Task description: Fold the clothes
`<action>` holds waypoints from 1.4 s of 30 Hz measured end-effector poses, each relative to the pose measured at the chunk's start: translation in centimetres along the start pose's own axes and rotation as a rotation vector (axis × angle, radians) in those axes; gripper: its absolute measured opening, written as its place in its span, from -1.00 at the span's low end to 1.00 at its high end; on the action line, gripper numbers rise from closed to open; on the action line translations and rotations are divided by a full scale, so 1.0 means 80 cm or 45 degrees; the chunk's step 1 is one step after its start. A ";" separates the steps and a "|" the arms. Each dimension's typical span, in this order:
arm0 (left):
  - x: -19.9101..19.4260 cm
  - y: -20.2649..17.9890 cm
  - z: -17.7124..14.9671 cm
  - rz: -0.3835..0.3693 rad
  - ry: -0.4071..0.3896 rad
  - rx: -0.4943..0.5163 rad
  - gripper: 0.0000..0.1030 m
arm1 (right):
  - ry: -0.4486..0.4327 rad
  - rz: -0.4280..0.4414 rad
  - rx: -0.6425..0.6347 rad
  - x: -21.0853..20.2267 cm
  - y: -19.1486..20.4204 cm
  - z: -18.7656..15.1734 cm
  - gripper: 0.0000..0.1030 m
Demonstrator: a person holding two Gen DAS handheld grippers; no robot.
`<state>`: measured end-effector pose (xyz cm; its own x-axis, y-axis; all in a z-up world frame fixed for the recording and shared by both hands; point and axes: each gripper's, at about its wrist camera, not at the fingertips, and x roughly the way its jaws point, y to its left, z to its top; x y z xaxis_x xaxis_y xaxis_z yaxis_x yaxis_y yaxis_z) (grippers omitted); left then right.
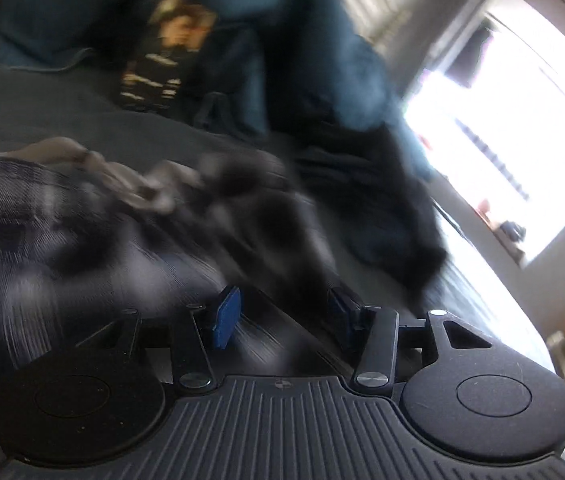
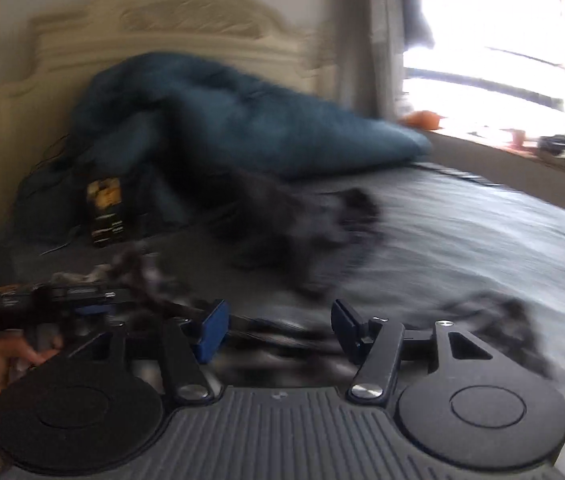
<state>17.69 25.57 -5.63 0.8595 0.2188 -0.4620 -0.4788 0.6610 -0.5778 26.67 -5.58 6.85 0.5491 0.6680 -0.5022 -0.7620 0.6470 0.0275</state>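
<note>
A dark plaid garment lies rumpled on the grey bed sheet, heavily blurred. My left gripper hovers low over it, its blue pads standing apart with only streaked plaid cloth showing in the gap, no grip seen. In the right wrist view my right gripper is open, blue pads apart, with blurred dark cloth below the gap. More dark clothing lies ahead on the sheet. The left gripper shows at the left, held by a hand, with cloth bunched around it.
A blue duvet is heaped against the cream headboard. A dark item with a printed picture leans beside it. A black garment lies towards the bright window. Small objects stand on the sill.
</note>
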 end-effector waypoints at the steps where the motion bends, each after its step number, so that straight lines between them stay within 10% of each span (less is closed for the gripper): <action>1: 0.006 0.010 0.003 0.011 -0.011 -0.031 -0.07 | 0.031 0.061 -0.014 0.039 0.010 0.010 0.12; 9: 0.012 0.041 0.006 0.009 -0.055 -0.118 -0.18 | 0.350 0.415 0.039 0.308 0.067 0.063 0.12; 19: 0.021 0.042 0.004 0.020 -0.127 -0.056 -0.18 | 0.666 0.507 0.363 0.454 0.082 0.061 0.23; 26: 0.024 0.043 0.007 0.028 -0.116 -0.062 -0.20 | 0.657 0.441 0.193 0.453 0.102 0.073 0.05; 29: 0.025 0.045 0.008 0.035 -0.108 -0.073 -0.24 | 0.587 0.356 -0.007 0.445 0.128 0.085 -0.80; 36: 0.026 0.046 0.006 0.045 -0.108 -0.062 -0.26 | 0.278 0.297 -0.434 0.428 0.175 0.110 -0.86; 42: 0.028 0.045 0.005 0.060 -0.108 -0.037 -0.26 | 0.312 0.304 -0.465 0.494 0.187 0.075 -0.81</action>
<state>17.97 28.74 -8.51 0.8474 0.3099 -0.4312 -0.5230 0.6276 -0.5767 39.06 32.73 -7.38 0.2814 0.6473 -0.7084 -0.9511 0.2864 -0.1161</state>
